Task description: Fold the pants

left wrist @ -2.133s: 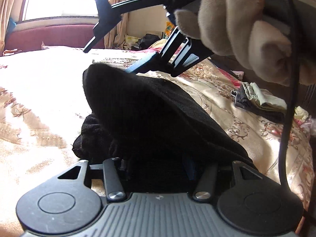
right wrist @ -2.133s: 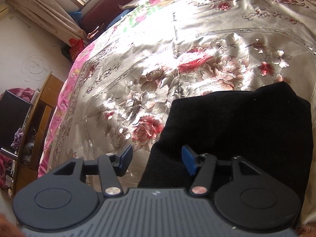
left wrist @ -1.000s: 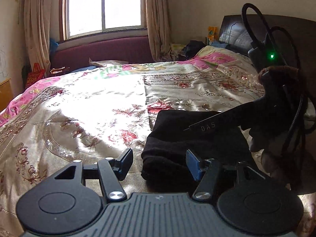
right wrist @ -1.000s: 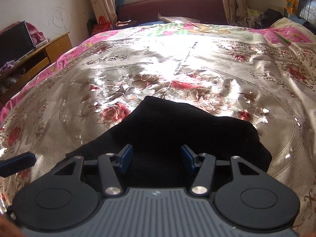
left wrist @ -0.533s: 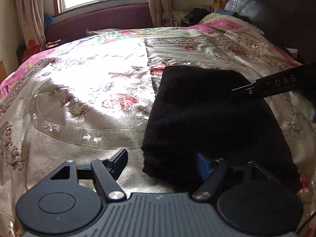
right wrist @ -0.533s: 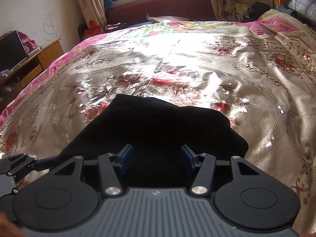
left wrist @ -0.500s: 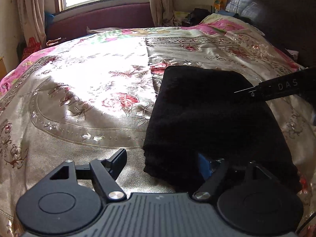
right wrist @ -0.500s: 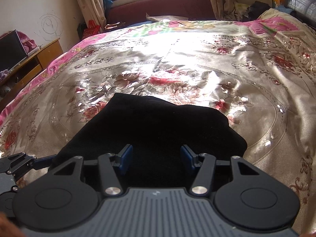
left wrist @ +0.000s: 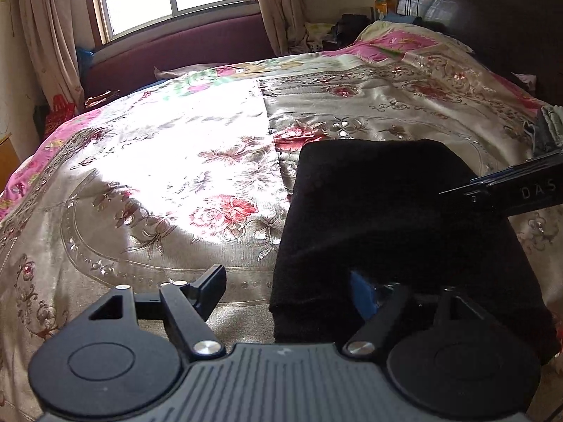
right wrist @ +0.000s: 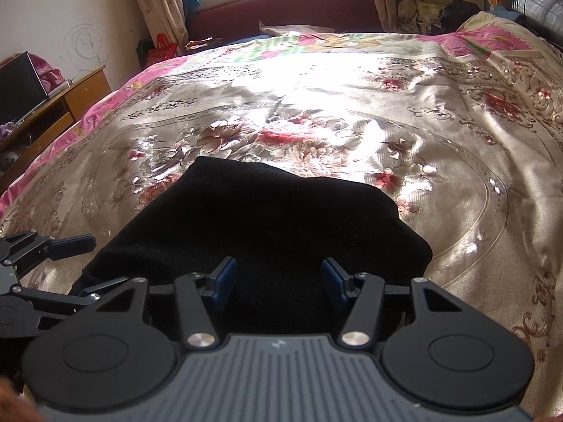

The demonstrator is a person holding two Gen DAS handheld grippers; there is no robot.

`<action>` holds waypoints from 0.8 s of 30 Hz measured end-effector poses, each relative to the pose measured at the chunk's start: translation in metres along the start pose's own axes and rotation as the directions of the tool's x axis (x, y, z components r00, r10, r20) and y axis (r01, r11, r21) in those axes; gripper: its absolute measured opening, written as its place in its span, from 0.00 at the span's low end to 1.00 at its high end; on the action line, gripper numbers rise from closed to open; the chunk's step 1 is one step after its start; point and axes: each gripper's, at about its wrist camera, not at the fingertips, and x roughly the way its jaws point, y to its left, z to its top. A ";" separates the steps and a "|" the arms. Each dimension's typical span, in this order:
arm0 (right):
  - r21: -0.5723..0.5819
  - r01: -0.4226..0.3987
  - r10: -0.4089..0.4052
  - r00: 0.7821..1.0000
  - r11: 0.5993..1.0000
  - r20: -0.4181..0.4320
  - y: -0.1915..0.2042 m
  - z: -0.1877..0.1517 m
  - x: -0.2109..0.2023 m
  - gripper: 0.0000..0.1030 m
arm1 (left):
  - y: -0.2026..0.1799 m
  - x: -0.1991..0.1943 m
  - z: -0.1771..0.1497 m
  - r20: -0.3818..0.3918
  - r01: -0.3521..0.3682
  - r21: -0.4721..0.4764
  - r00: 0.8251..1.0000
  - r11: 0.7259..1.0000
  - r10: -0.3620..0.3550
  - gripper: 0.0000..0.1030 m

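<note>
The black pants [left wrist: 387, 218] lie folded in a flat rectangle on the flowered bedspread [left wrist: 176, 183]. In the right wrist view the pants [right wrist: 267, 218] fill the near centre. My left gripper [left wrist: 288, 290] is open at the near left corner of the pants, its right finger over the cloth, its left finger over the bedspread. My right gripper [right wrist: 278, 281] is open just above the near edge of the pants and holds nothing. The right gripper's finger [left wrist: 499, 193] reaches in from the right in the left wrist view. The left gripper's fingers [right wrist: 52, 242] show at the left in the right wrist view.
A dark headboard [left wrist: 485, 10] stands at the right. A maroon bench [right wrist: 281, 10] runs under the window at the far end. A wooden cabinet with a screen [right wrist: 42, 105] is at the left. A small pile of cloth [left wrist: 549, 123] lies at the right bed edge.
Both grippers have let go of the pants, which were held up and now lie flat and folded. Both grippers have drawn back a little and stay open over the near edge.
</note>
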 end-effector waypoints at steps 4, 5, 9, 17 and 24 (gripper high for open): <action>0.009 0.003 -0.003 1.000 1.000 0.000 -0.005 -0.001 0.000 0.54 | 0.002 0.003 0.002 -0.011 0.007 0.009 1.000 1.000 -0.007 0.88; 0.016 0.003 -0.003 1.000 1.000 0.000 -0.007 -0.001 -0.002 0.54 | 0.002 0.001 0.004 -0.011 0.008 0.007 1.000 1.000 -0.008 0.88; 0.056 0.001 -0.001 1.000 0.998 0.003 -0.021 -0.007 -0.011 0.54 | 0.000 -0.009 0.011 0.026 0.024 0.015 0.999 1.000 -0.025 0.87; 0.153 0.010 -0.003 0.999 0.988 -0.043 -0.056 -0.034 -0.017 0.57 | 0.008 0.017 0.010 -0.024 0.063 -0.003 0.998 0.998 -0.063 0.88; 0.257 -0.049 0.061 0.997 0.965 -0.039 -0.076 -0.031 -0.011 0.59 | 0.019 0.012 0.022 -0.011 0.118 -0.035 0.993 0.992 -0.119 0.88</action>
